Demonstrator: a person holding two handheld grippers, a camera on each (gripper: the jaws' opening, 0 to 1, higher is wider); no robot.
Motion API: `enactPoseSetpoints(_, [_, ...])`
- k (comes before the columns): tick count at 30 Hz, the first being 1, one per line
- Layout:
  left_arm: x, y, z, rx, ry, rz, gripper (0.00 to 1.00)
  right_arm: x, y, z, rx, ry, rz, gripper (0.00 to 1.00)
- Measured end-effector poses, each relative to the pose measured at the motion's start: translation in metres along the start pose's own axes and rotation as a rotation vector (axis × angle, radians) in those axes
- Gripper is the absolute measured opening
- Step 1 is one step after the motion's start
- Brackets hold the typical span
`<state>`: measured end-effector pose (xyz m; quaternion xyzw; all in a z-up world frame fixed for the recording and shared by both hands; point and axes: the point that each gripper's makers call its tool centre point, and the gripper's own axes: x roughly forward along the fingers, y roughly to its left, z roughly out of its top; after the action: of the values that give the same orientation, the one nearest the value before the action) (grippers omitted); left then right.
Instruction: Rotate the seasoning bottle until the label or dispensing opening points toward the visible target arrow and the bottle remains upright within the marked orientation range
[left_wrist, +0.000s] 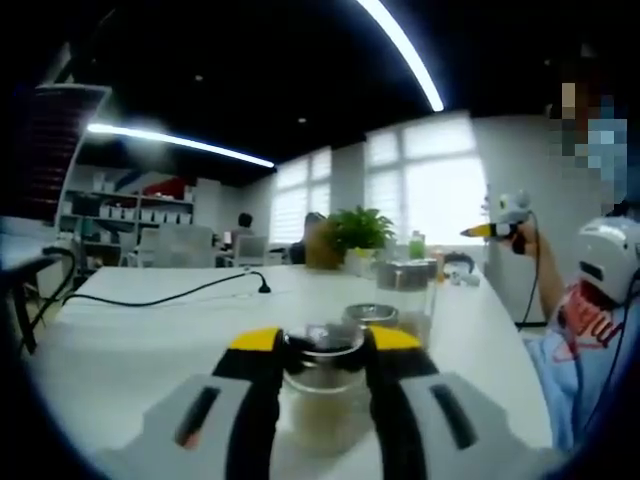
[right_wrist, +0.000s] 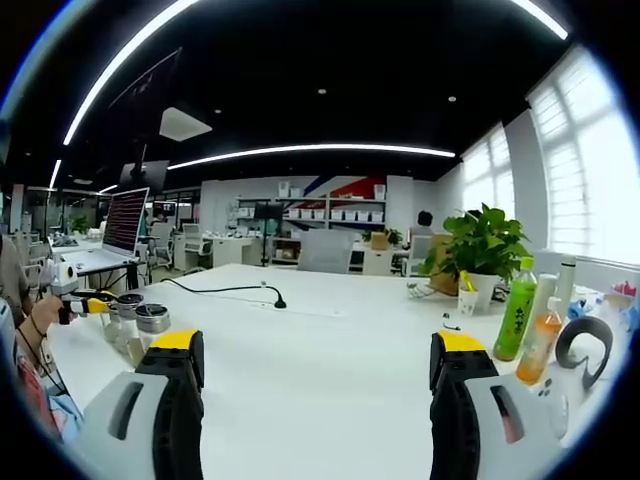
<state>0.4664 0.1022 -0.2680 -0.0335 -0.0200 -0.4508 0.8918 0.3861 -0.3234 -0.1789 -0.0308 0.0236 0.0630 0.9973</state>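
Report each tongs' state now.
Left tongs: closed on the seasoning bottle.
Right tongs: open, holding nothing.

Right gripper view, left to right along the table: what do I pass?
Other gripper → two capped bottles → black cable → potted plant → green bottle → orange bottle.
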Motion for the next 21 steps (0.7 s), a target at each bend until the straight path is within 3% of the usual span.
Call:
enactPoseSetpoints(3, [0.000, 0.000, 0.003, -0.001, -0.005, 0.001, 0.37, 0.000, 0.001, 0.000, -0.004, 0.000, 0.003, 0.97])
enactPoseSetpoints(9, [-0.008, -0.004, 0.029, 0.027, -0.073, 0.025, 0.41, 0.002, 0.002, -0.002, -0.001, 0.007, 0.008, 0.97])
enactPoseSetpoints(18, [-0.014, -0.013, 0.043, 0.054, -0.044, 0.064, 0.39, 0.003, 0.004, -0.002, 0.000, 0.009, 0.011, 0.97])
enactPoseSetpoints(21, [-0.017, -0.009, 0.047, 0.032, -0.013, 0.155, 0.40, 0.003, 0.004, -0.003, 0.000, 0.011, 0.014, 0.96])
